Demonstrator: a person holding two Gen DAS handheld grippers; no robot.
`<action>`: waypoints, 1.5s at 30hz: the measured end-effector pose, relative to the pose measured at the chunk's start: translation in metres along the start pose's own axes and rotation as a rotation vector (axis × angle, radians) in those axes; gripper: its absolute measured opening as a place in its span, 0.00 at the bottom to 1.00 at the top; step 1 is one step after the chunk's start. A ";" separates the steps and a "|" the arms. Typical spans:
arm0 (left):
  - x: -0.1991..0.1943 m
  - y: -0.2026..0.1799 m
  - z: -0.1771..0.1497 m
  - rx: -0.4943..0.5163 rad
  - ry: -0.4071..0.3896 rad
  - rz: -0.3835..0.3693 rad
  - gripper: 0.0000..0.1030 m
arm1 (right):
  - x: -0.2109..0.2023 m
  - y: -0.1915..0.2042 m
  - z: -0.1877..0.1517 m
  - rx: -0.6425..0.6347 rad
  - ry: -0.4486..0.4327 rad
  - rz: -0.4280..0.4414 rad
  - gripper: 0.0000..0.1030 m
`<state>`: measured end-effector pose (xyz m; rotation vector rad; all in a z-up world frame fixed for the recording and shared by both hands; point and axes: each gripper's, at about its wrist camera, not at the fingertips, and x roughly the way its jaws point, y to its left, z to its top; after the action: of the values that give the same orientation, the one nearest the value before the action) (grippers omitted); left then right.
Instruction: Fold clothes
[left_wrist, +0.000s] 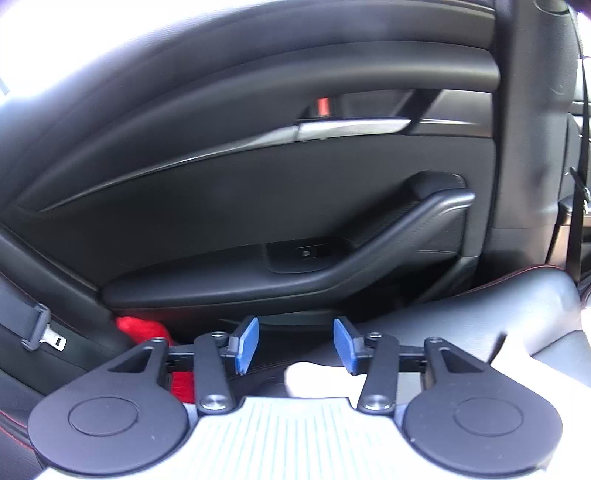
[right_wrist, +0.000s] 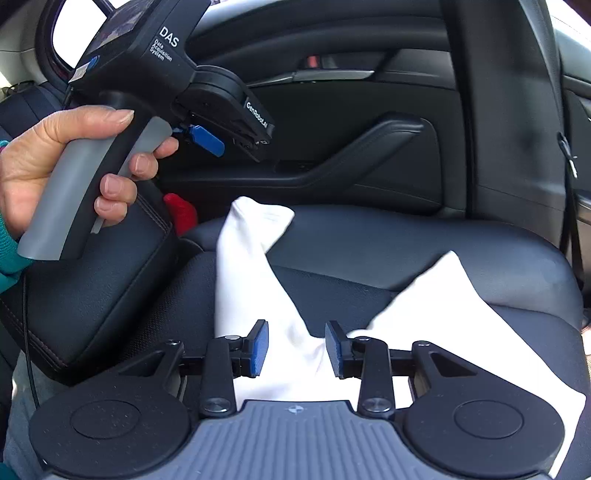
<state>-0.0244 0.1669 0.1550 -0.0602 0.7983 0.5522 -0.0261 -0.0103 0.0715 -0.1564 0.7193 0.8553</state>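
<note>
Both claws wide and empty: right claw (right_wrist: 296, 347) over white garment (right_wrist: 247, 280) on car seat (right_wrist: 388, 236), left claw (left_wrist: 295, 345) facing door panel (left_wrist: 258, 192).

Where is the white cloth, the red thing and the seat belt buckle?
white cloth (right_wrist: 251, 280): right wrist view, on its long middle strip.
red thing (right_wrist: 181, 210): right wrist view, on its visible top.
seat belt buckle (left_wrist: 50, 341): left wrist view, on its metal tongue.

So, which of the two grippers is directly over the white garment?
The right gripper: white garment lies between its open fingers. The left gripper is raised, near the door.
</note>
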 end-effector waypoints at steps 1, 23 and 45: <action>0.000 0.005 0.002 -0.002 0.006 0.006 0.46 | 0.004 0.004 0.004 -0.009 -0.004 0.021 0.36; -0.015 0.034 0.001 -0.041 -0.009 0.020 0.75 | 0.092 0.027 0.058 0.002 -0.007 0.017 0.06; 0.016 0.000 -0.010 -0.057 0.094 -0.124 0.75 | 0.073 -0.046 0.026 0.290 0.043 -0.220 0.12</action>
<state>-0.0215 0.1716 0.1369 -0.1878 0.8644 0.4568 0.0535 0.0160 0.0373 0.0060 0.8408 0.5323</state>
